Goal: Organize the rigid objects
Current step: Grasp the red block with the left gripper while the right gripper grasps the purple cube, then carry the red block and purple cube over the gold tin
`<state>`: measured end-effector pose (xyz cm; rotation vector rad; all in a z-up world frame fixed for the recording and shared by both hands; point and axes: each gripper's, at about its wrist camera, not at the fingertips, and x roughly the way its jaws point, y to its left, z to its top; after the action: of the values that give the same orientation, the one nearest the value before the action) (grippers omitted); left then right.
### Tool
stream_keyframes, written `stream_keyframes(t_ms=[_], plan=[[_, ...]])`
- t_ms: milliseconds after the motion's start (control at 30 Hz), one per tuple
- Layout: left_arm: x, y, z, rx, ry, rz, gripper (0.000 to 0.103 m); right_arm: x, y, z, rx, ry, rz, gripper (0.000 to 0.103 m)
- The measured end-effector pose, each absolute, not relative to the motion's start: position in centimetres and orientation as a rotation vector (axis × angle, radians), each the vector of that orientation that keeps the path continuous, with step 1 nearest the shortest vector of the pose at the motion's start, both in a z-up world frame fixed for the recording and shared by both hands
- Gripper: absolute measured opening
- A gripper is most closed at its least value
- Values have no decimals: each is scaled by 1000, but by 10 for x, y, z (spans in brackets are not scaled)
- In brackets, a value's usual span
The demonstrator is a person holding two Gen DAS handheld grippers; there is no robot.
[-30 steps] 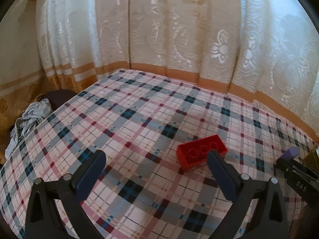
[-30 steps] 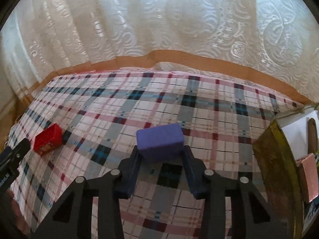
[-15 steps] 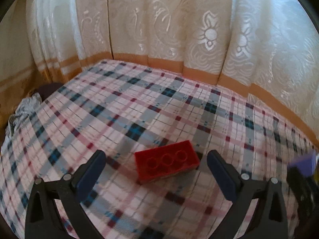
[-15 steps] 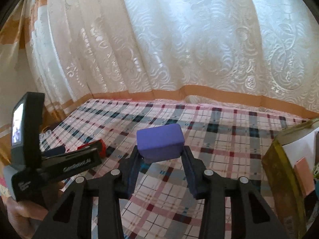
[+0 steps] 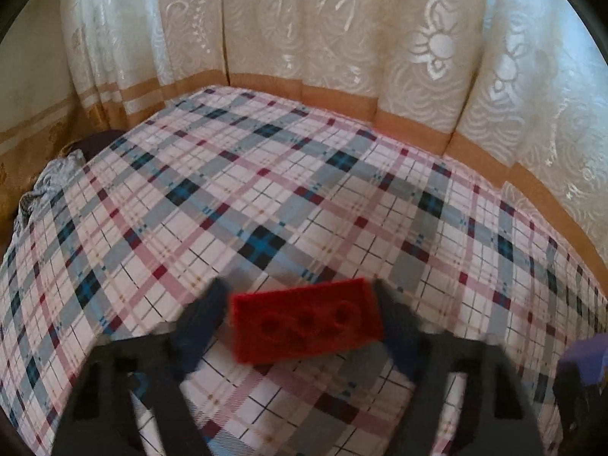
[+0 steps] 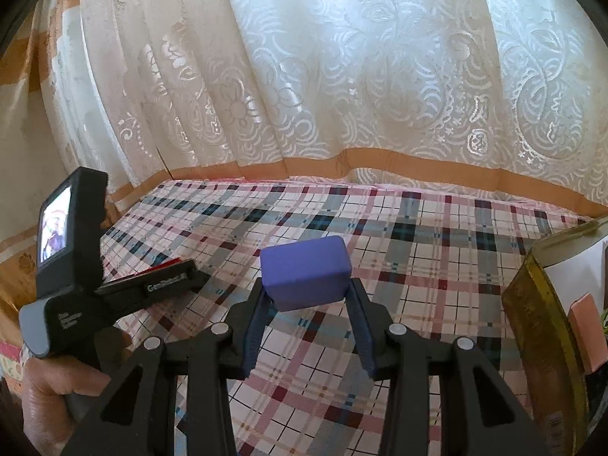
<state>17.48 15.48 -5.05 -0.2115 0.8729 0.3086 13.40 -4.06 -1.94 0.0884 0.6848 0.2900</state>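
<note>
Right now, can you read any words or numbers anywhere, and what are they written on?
"GenRobot.AI", as best it reads: white letters on the side of the left gripper seen from the right wrist camera.
Small white lines on that gripper's grey handle block: too small to read.
The gold box at the right edge: faint marks, too blurred to read.
Red brick and purple block: no writing visible.

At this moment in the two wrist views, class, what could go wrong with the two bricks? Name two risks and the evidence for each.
1. The left tool has just been closing around the red brick, which lies skewed between its fingers on the soft plaid cloth. The brick may twist or slip out.
2. The right tool pinches only the lower end of the purple block, so a jolt could tip it loose.
</note>
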Motion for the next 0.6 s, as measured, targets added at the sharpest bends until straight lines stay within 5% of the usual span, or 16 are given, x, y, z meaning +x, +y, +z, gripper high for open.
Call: stream_keyframes(t_ms=[600], plan=[[113,108,-3,-206,533,64,68,111,-69,0,151,544,188,44]])
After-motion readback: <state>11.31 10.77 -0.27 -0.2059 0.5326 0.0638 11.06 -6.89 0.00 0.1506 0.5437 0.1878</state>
